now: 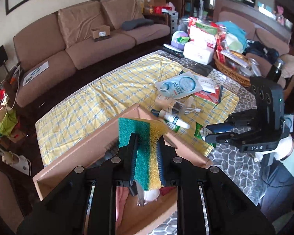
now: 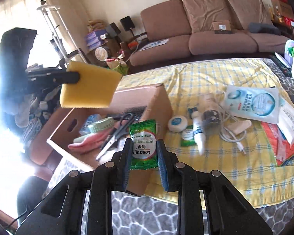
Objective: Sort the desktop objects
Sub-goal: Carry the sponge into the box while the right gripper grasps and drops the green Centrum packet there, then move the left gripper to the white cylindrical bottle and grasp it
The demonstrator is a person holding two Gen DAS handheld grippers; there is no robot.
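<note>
behind the jaws a brown sofa and a yellow checked cloth on the bench were seen. a green-and-yellow sponge was clamped by the left gripper above the cardboard box. a green centrum sachet was gripped between the right gripper jaws, just beyond the box's near corner.
</note>
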